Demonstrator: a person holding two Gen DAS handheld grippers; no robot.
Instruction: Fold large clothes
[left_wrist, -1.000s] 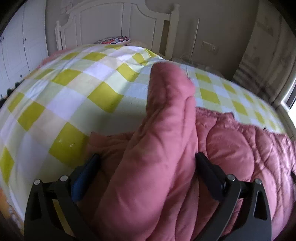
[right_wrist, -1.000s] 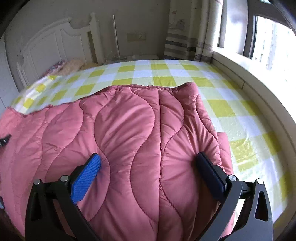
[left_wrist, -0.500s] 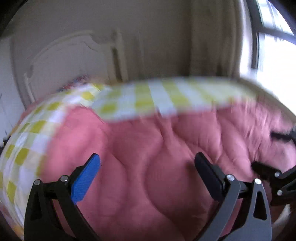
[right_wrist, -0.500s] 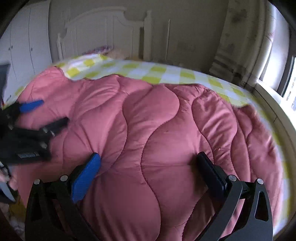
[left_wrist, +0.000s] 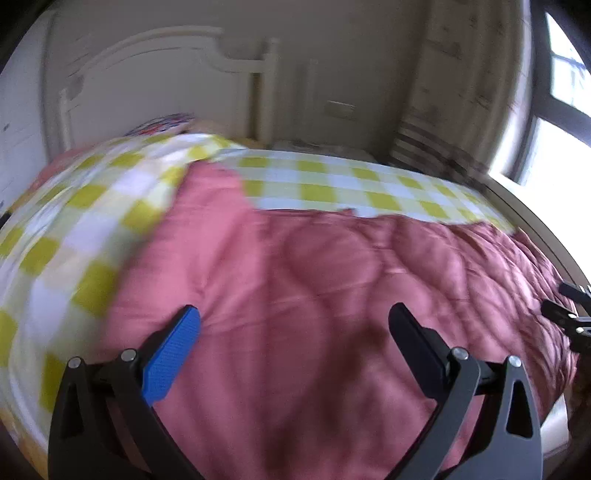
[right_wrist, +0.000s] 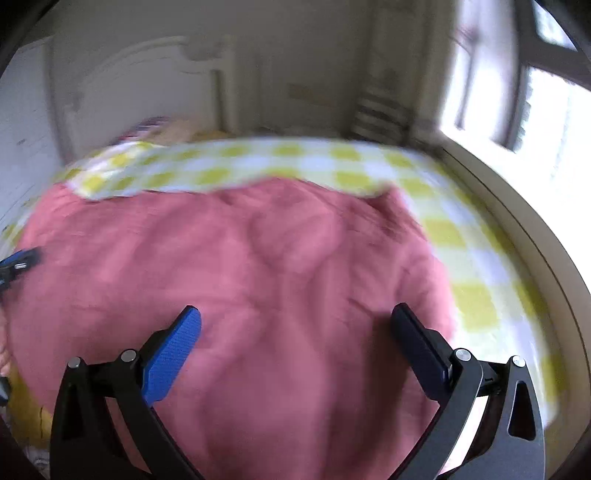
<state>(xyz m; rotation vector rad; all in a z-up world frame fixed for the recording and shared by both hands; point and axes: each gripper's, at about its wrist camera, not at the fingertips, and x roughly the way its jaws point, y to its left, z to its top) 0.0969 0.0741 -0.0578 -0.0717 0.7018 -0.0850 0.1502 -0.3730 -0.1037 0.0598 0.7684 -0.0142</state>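
Looking down both claws, the pink quilted coat (left_wrist: 332, 295) sprawls on the checked bed (left_wrist: 332, 184) right under and ahead of them. Left claw (left_wrist: 293, 332) and right claw (right_wrist: 295, 332) are both spread wide, holding nothing. The coat's long axis runs sideways across both views, so each claw sits near one end. Its far edge lies straight ahead of the right claw, probably the next grab. Pretty blurry though.

Pink quilted jacket (left_wrist: 332, 295) of soft, padded cloth with a slight sheen; checked bedsheet (left_wrist: 332, 188) of matt woven cloth.
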